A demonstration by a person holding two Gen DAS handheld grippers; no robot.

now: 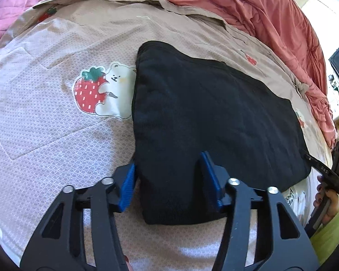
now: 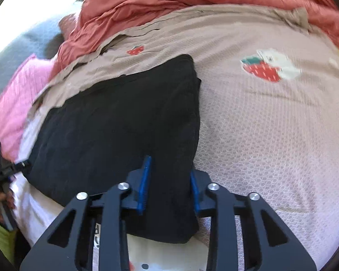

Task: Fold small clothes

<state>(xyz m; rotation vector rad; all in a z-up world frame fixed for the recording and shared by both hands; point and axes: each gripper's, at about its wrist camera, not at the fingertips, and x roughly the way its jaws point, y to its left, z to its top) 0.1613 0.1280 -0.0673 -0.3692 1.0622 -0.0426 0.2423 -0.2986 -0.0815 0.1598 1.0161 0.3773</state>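
Bed sheet point(image 1: 56, 117), beige with a small white pattern and strawberry-and-bear prints point(image 1: 101, 90), covers the whole work surface in both views.

Left claw point(image 1: 167, 176) is partly closed around the near left corner of the black cloth point(image 1: 203, 103). Its left blue pad point(image 1: 127, 185) sits at the outer edge of the cloth, and the right pad stands on top of the fabric, so a thick fold of cloth is between them. The pads seem to press on this fold, but the contact of the left pad I cannot tell for sure.

Right claw point(image 2: 169, 180) is closed more narrowly on the near right corner of the same cloth point(image 2: 124, 124). One blue pad point(image 2: 144, 185) is on top of the fabric, the other is at its right edge, and both touch the bunched cloth between them.

Between the two claws the cloth lies flat on the bed as a wide dark rectangle, with its near edge close to both cameras.

Farther out, a crumpled red blanket point(image 1: 271, 18) lies along the far side of the sheet, and a pink quilt point(image 2: 13, 103) lies beside it. A hand point(image 1: 327, 201) with a green sleeve point(image 1: 327, 232) holds the right claw's handle at the edge of the left view.
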